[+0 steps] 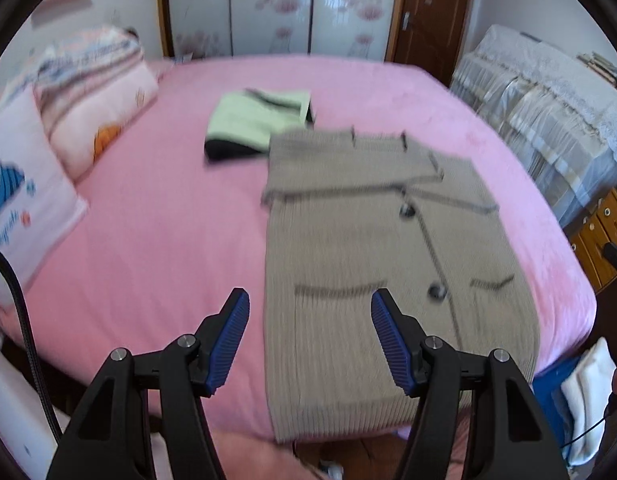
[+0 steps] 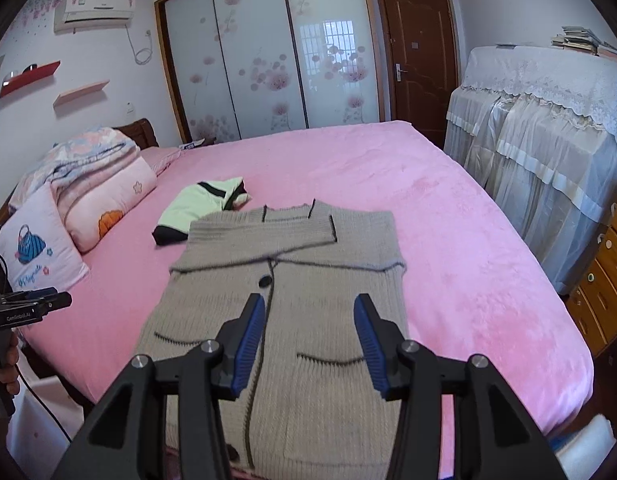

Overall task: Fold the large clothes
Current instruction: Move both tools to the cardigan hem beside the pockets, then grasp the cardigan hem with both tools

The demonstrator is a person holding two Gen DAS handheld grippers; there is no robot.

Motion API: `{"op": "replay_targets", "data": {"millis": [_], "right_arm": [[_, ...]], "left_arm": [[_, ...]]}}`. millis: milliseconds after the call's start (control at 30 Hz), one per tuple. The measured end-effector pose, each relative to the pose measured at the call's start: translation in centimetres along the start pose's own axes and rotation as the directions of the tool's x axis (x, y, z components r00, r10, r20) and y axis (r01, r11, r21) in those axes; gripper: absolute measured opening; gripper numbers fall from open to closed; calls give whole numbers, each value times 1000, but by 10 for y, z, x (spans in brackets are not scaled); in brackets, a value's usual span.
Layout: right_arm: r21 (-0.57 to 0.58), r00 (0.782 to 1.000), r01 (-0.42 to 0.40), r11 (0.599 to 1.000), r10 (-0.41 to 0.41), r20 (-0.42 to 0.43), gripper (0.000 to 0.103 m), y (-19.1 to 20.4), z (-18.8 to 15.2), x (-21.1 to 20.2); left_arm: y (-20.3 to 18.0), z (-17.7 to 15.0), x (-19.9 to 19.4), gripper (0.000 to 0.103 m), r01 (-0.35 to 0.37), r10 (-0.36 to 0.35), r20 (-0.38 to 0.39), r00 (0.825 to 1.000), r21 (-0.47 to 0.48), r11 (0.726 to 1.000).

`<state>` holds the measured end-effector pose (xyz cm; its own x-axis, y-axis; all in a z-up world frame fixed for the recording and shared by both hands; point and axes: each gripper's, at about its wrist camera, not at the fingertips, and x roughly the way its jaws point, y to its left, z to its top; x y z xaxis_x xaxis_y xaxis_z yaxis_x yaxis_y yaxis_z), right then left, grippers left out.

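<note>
A grey-beige knit cardigan lies flat on the pink bed, buttoned side up. Both sleeves are folded across its chest, and its hem hangs at the near edge. My left gripper hovers open above the cardigan's lower left edge, with nothing between its blue pads. My right gripper is open too, above the lower middle between the two pockets, and also holds nothing. Neither gripper touches the knit.
A folded light-green and black garment lies just beyond the cardigan's collar. Pillows and a rolled quilt line the bed's left side. Lace-covered furniture and wooden drawers stand to the right.
</note>
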<state>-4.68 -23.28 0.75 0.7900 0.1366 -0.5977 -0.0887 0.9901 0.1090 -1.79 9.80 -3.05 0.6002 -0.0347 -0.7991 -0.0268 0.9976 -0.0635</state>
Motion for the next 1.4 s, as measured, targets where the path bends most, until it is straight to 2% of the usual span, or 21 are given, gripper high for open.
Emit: {"op": "replay_targets", "data": {"millis": [100, 233, 433, 467, 567, 633, 800, 933, 1067, 1133, 1200, 1233, 1267, 1300, 1400], "right_arm": [[-14, 999, 24, 1000, -24, -23, 58, -1, -26, 5], [-24, 990, 51, 998, -53, -127, 59, -10, -64, 26], [-46, 953, 106, 993, -114, -279, 59, -40, -117, 58], [-41, 941, 118, 992, -125, -314, 59, -49, -127, 63], [5, 917, 133, 991, -121, -380, 59, -75, -146, 70], [39, 904, 143, 989, -115, -411, 59, -90, -156, 73], [119, 877, 135, 984, -63, -476, 59, -117, -181, 83], [156, 871, 106, 982, -16, -491, 59, -126, -192, 93], [131, 856, 70, 989, 8, -516, 58, -123, -200, 108], [112, 853, 57, 992, 10, -521, 56, -118, -204, 113], [100, 851, 33, 994, 24, -524, 43, -114, -206, 116], [95, 852, 21, 995, 32, -523, 39, -111, -206, 117], [92, 851, 6, 996, 43, -523, 29, -108, -206, 117], [84, 851, -1, 996, 45, -523, 21, -106, -205, 117], [28, 857, -4, 1000, 18, -515, 11, -94, -202, 113]], "left_arm": [[11, -28, 23, 62, -20, 19, -52, 998, -17, 1000], [21, -65, 63, 62, -12, 6, -151, 989, -38, 999], [28, -108, 119, 62, -15, 4, -306, 952, -32, 999], [29, -114, 126, 62, -6, -3, -329, 944, -25, 1000], [33, -126, 140, 62, -4, -3, -365, 931, -18, 1000], [38, -134, 144, 62, 9, -18, -379, 925, -27, 1000], [46, -153, 148, 62, 107, -114, -380, 918, -41, 993], [49, -165, 155, 62, 148, -150, -364, 919, -32, 988], [60, -172, 161, 62, 171, -176, -337, 925, -44, 984], [64, -173, 162, 62, 180, -186, -327, 927, -49, 982], [64, -173, 162, 62, 181, -185, -317, 930, -42, 983], [60, -171, 163, 60, 178, -179, -315, 932, -35, 984], [57, -171, 161, 59, 175, -174, -310, 935, -27, 984], [52, -168, 161, 47, 175, -173, -305, 937, -19, 984], [35, -166, 158, 15, 170, -158, -303, 940, 15, 985]]}}
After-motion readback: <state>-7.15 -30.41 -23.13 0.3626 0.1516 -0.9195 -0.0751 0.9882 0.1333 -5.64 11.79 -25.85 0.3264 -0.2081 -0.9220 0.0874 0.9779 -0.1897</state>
